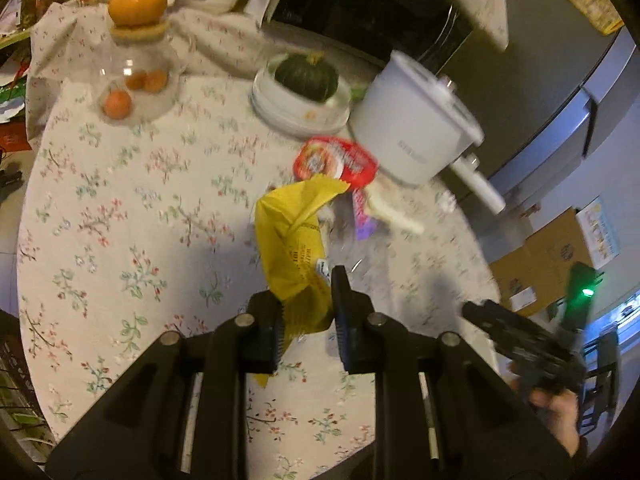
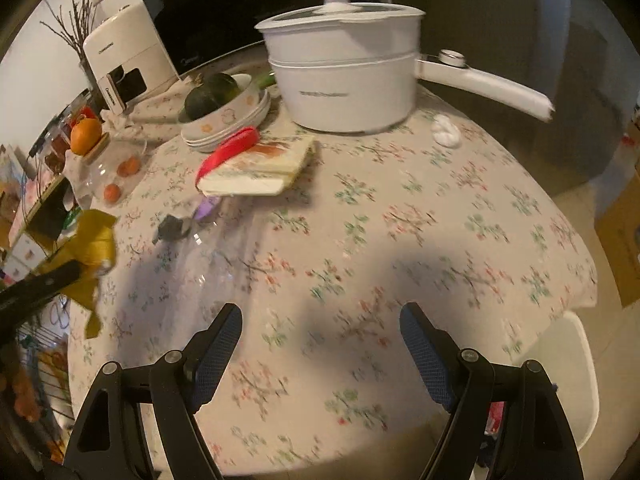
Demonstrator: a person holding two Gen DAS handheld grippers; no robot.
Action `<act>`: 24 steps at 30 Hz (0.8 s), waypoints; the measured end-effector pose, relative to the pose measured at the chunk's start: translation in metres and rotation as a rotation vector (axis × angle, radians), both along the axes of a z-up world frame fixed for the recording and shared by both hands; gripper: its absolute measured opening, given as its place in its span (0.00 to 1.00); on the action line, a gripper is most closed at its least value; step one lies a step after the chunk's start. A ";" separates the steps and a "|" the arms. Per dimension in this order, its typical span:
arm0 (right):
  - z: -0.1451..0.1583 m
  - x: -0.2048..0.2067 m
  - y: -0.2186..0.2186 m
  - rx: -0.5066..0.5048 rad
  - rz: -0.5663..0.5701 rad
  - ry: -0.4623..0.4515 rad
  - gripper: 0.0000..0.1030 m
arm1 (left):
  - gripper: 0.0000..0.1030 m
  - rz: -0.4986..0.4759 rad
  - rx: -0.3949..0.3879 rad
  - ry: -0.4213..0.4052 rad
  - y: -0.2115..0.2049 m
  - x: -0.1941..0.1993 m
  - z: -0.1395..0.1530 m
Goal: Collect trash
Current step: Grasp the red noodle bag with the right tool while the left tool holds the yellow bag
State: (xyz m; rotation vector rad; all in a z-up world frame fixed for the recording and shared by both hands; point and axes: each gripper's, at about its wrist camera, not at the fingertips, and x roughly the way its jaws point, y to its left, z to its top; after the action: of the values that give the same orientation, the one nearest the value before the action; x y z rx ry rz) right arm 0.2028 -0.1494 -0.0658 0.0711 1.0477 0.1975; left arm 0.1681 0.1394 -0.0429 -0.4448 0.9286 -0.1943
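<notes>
Left tool (image 1: 308, 308) clamped on yellow wrapper (image 1: 294, 236), held above floral tabletop (image 1: 120, 200); black print on wrapper blurred, unreadable. Right tool (image 2: 321, 344) has fingers wide apart, holding nothing. Red-lidded tray (image 2: 256, 164) lies on tabletop near white pot (image 2: 344, 80); grey lettering on pot illegible.

Dim, warm indoor light; both fisheye views bend strongly at black rims. Motion blur smears the floral-clothed bench (image 2: 420, 216), where soft dark shadows fall mid-cloth.
</notes>
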 end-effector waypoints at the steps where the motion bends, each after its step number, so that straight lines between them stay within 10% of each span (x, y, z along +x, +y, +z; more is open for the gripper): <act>1: 0.001 0.006 0.007 -0.001 0.014 -0.005 0.80 | 0.22 0.003 0.001 -0.019 0.003 -0.001 0.006; 12: 0.013 0.108 0.071 0.112 0.098 -0.046 0.79 | 0.22 0.062 0.026 -0.072 0.027 0.000 0.027; 24: -0.044 0.202 0.118 0.096 0.109 0.069 0.71 | 0.22 0.106 0.059 -0.042 0.049 0.020 0.017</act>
State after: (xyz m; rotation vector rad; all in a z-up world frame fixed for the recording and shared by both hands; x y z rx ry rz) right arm 0.4045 -0.0313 -0.1093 0.1080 1.1116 0.3457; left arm 0.1884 0.1884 -0.0260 -0.4327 0.8651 -0.0794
